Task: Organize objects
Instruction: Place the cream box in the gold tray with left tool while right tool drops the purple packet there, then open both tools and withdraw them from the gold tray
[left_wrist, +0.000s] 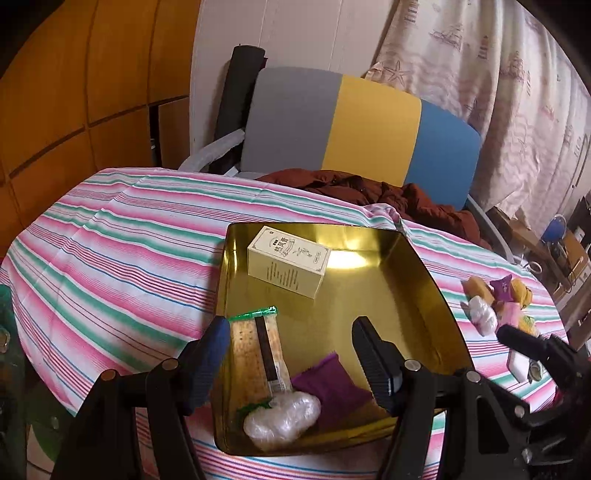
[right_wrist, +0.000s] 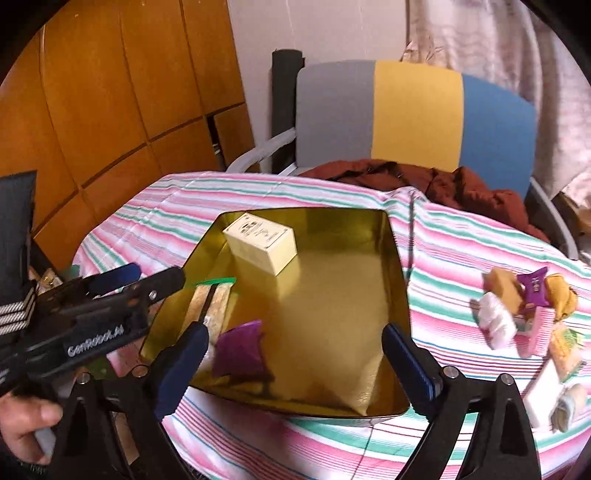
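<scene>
We see the striped bench (left_wrist: 110, 240) carrying a gold tray (left_wrist: 424, 295) holding a cream box (left_wrist: 288, 262), purple pouch (left_wrist: 328, 387) and cracker packet (left_wrist: 258, 350). Both our left hand-held gripper (left_wrist: 291, 354) and right hand-held gripper (right_wrist: 295, 354) hover spread, empty, above the tray; loose snacks (right_wrist: 524, 310) lie right of it.

Tricolour chair (left_wrist: 364, 125), orange wood panelling (left_wrist: 74, 85), patterned curtain (left_wrist: 517, 92).

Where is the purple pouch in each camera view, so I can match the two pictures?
Left wrist view: the purple pouch lies near the bottom centre, in the near end of the gold tray, beside a clear wrapped bundle.
Right wrist view: the purple pouch lies lower left, in the tray's near-left corner.
Shared landmark: the cream box at the tray's far end.
</scene>
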